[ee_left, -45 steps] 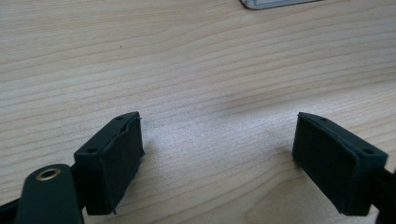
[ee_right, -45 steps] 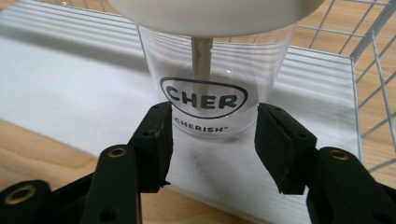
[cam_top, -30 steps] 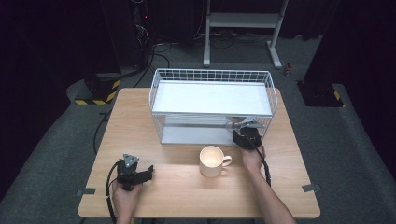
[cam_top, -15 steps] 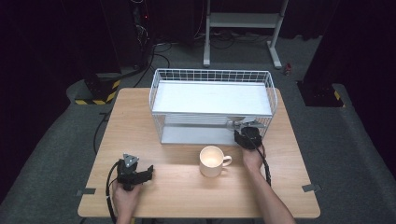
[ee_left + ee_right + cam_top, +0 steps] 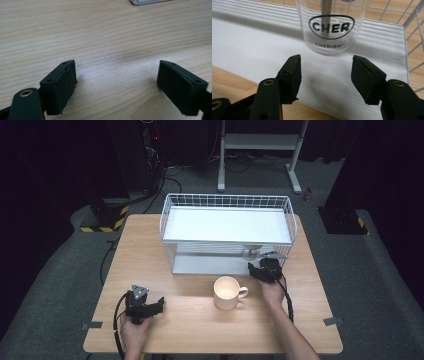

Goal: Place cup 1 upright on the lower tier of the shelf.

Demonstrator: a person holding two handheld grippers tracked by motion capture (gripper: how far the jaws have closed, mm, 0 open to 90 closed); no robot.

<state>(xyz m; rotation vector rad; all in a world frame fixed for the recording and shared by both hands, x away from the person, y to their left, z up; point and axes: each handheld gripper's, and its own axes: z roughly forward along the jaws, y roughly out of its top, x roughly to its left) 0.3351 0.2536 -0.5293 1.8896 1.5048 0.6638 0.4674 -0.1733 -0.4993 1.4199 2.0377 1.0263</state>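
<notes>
- Standing upright on the white lower shelf (image 5: 262,50) of the wire rack (image 5: 227,200), just ahead of the right gripper (image 5: 325,77): a clear glass (image 5: 333,27), lined up with the gap between the jaws but beyond their tips, not touched.
- Jaws of the right gripper parted, having just been opening, with nothing between the pads and only bare shelf below.
- Seen from the high view, right gripper (image 5: 265,268) at the rack's front right corner, the glass (image 5: 253,251) a pale shape just past it on the lower level.
- Resting low at the front left of the worktop (image 5: 145,250), well apart from the rack: left gripper (image 5: 159,306), jaws spread wide, holding nothing.
- Between the left gripper's pads (image 5: 62,87), only bare wood grain.
- Sitting on the worktop between the two grippers, nearer the right one: a cream mug (image 5: 227,292), handle turned toward the right hand (image 5: 272,292).
- Glass: transparent, smooth, round-walled, narrowing slightly to a thick base; something slim and pale upright inside or behind it, hard to tell which.
- Shelf: white, ribbed with fine parallel lines, matte.
- Rack: thin white wire in a grid, open box shape with a flat white top panel.
- Worktop: light wood, fine straight grain.
- Pads: black, blocky, rough-surfaced, frayed at the edges.
- Printed in black on the glass: "CHER" inside an oval outline, with "CHERISH" in small letters beneath.
</notes>
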